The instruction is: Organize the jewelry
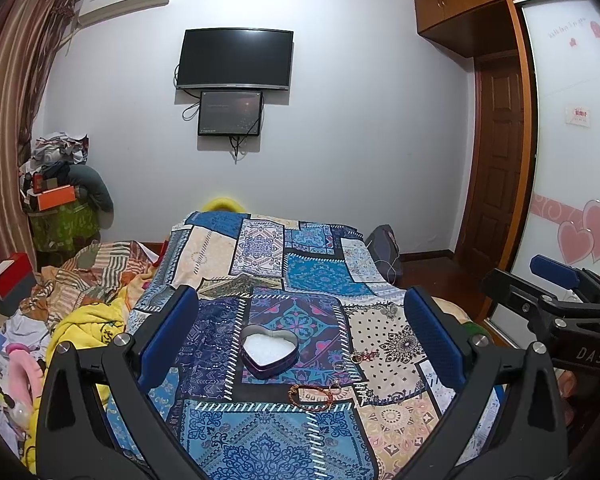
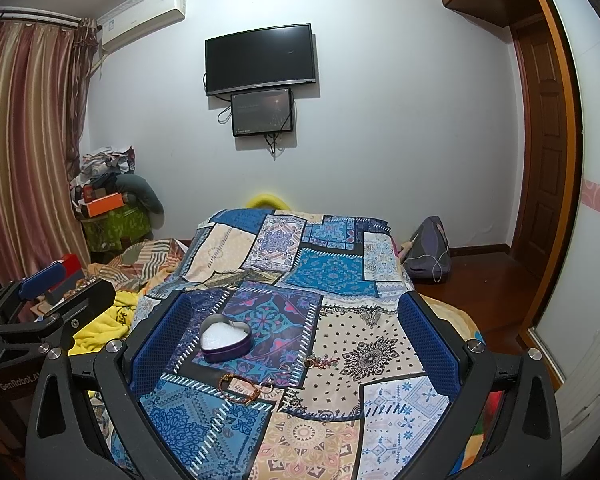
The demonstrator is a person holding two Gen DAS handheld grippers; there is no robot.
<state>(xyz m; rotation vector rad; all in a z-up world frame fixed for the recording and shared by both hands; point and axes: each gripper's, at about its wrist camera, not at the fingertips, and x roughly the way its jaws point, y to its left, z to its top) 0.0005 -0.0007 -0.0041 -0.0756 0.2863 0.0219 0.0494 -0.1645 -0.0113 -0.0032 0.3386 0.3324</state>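
A heart-shaped purple tin with white filling lies open on the patchwork cloth. In front of it lies a beaded bracelet; a small ring and a gold and red charm sit to its right. My left gripper hovers above them, open and empty. The right wrist view shows the same tin, bracelet, ring and charm. My right gripper is open and empty too. Each gripper shows at the other view's edge.
The patchwork cloth covers a bed or table. Heaped yellow and striped bedding and a red box lie to the left. A bag sits on the wooden floor at the right, near a door and wardrobe.
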